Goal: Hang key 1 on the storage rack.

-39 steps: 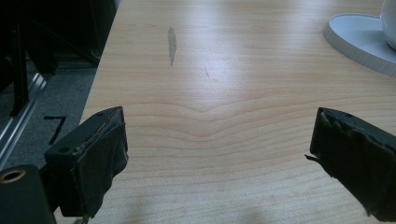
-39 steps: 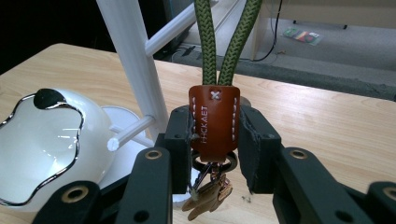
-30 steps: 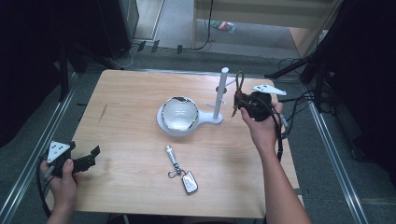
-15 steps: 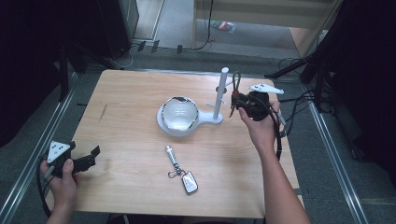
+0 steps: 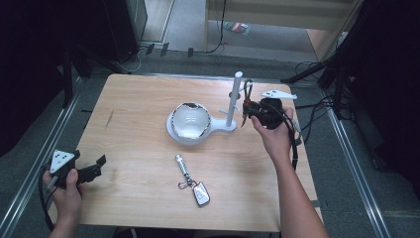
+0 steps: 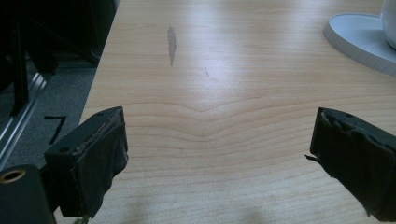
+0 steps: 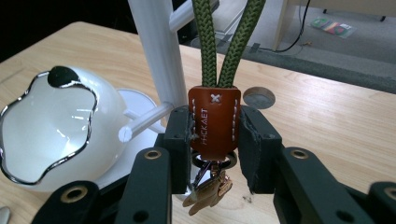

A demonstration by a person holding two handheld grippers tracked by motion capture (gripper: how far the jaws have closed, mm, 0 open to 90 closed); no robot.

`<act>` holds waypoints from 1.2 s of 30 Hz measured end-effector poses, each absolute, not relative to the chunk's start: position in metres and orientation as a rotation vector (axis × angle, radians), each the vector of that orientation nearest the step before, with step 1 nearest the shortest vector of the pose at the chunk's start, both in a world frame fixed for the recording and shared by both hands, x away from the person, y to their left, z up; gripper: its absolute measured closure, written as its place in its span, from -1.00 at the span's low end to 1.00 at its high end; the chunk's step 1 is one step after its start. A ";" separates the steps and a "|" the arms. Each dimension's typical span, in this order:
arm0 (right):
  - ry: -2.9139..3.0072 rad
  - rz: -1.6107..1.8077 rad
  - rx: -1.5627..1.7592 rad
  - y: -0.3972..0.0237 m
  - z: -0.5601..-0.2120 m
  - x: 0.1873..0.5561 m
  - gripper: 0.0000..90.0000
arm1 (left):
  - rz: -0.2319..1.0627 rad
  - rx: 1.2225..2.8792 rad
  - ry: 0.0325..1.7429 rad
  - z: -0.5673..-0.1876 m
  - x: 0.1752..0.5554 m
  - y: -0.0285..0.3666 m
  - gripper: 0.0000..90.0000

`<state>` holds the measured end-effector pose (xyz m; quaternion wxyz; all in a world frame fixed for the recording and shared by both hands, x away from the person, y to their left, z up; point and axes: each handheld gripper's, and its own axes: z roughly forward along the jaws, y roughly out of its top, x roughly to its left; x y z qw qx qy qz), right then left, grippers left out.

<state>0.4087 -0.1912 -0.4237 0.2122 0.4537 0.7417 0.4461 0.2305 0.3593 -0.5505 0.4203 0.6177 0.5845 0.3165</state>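
- The right gripper [image 7: 215, 140] has its jaws closed on the brown leather tab [image 7: 214, 122] of a keychain; the olive-green cord loop [image 7: 227, 44] rises straight up from the tab, and a ring with a few small keys [image 7: 208, 186] hangs just under the jaws.
- In the high view the right gripper [image 5: 251, 108] holds this keychain up off the table, just beside the white stand's upright post [image 5: 234, 96], on the side away from the bowl.
- Seen along the jaws, the post [image 7: 159, 51] is ahead and slightly left of the tab, and a short white peg [image 7: 144, 123] pokes toward the gripper, close to the left jaw but apart from the cord.
- The white bowl with a silvery wavy rim [image 7: 44, 126] sits farther left on the same base.
- My reading: the job is hanging the keychain on the stand. Picking it up is done; the loop is not yet over any peg, so threading it and letting go are left.
- A second key set with a car fob [image 5: 200, 192] lies on the table, well apart on the near side and untouched.
- The left gripper [image 6: 219, 154] is wide open and holds nothing, low over bare wood [image 6: 210, 70]; the stand's base edge [image 6: 355, 37] lies far ahead to its right.
- The tab carries stamped letters running lengthwise; they look like "HICKMET", though I cannot be sure.
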 end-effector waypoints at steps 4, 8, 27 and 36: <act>2.091 1.213 1.237 -0.189 -0.427 0.409 0.50 | 0.794 1.548 1.464 -0.551 0.230 0.359 -0.90; 2.106 1.198 1.212 -0.187 -0.429 0.410 0.50 | 0.795 1.548 1.464 -0.551 0.231 0.359 -0.90; 2.122 1.199 1.169 -0.185 -0.435 0.410 0.29 | 0.795 1.546 1.464 -0.551 0.231 0.359 -0.90; 2.100 1.133 1.181 -0.192 -0.439 0.404 0.21 | 0.795 1.549 1.463 -0.551 0.231 0.359 -0.90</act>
